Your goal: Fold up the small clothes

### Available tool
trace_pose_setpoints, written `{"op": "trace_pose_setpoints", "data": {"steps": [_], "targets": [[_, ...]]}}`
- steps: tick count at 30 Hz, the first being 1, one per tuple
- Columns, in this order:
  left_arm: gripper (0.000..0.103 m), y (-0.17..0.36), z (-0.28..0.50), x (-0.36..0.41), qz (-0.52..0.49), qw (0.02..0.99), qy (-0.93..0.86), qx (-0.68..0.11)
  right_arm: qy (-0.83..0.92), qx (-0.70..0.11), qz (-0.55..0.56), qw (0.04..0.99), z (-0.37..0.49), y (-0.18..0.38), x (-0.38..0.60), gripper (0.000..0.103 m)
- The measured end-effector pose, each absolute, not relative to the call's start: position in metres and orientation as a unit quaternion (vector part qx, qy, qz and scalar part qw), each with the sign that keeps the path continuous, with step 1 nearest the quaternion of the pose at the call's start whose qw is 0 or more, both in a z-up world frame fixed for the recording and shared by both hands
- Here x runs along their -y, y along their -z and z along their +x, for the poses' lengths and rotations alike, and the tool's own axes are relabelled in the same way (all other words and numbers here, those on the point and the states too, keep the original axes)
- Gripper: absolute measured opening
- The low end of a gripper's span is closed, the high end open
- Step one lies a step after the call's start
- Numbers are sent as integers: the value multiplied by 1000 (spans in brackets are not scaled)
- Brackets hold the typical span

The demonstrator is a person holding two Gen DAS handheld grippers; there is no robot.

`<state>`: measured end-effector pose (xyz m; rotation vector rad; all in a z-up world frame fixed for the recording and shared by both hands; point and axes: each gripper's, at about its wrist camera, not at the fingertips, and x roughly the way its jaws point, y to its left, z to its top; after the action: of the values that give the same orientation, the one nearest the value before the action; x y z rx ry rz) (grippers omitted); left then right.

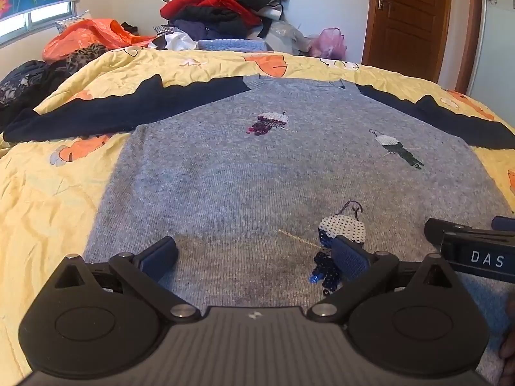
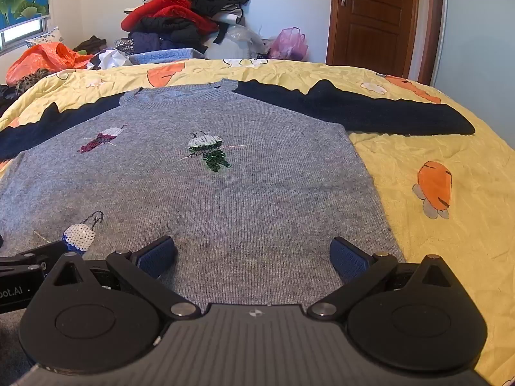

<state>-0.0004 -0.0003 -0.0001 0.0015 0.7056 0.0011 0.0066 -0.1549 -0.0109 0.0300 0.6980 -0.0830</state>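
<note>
A grey knit sweater (image 1: 257, 173) (image 2: 225, 193) with dark navy sleeves lies flat and spread out on a yellow bedspread, its neck at the far side. Small sequin figures decorate its front. My left gripper (image 1: 254, 257) hovers open over the sweater's lower left part, nothing between its blue pads. My right gripper (image 2: 252, 257) hangs open over the lower right part, its pads apart and empty too. The left sleeve (image 1: 96, 112) stretches out to the left, and the right sleeve (image 2: 370, 112) to the right. Each gripper's body shows at the edge of the other's view.
The yellow bedspread (image 2: 434, 241) with orange flower prints covers the bed around the sweater. A tall pile of clothes (image 1: 222, 9) and an orange bag (image 1: 87, 37) sit beyond the bed's far edge. A brown door (image 1: 408, 19) stands at the back right.
</note>
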Motion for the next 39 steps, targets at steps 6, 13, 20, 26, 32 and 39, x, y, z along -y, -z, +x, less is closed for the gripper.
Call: {"op": "trace_pose_setpoints", "data": {"steps": [6, 13, 20, 26, 32, 39], "targets": [[103, 0, -2, 3, 2, 937, 1, -350, 41, -342, 15, 939, 6, 10, 155, 103], [103, 0, 1, 1, -2, 936, 0, -353, 41, -344, 15, 938, 6, 10, 155, 103], [103, 0, 0, 0, -3, 935, 0, -353, 41, -343, 15, 938, 6, 10, 154, 103], [103, 0, 0, 0, -3, 935, 1, -354, 41, -343, 15, 938, 6, 10, 154, 103], [103, 0, 1, 0, -3, 935, 1, -353, 41, -343, 14, 938, 5, 11, 154, 103], [103, 0, 1, 0, -4, 936, 1, -353, 41, -343, 14, 938, 5, 11, 154, 103]]}}
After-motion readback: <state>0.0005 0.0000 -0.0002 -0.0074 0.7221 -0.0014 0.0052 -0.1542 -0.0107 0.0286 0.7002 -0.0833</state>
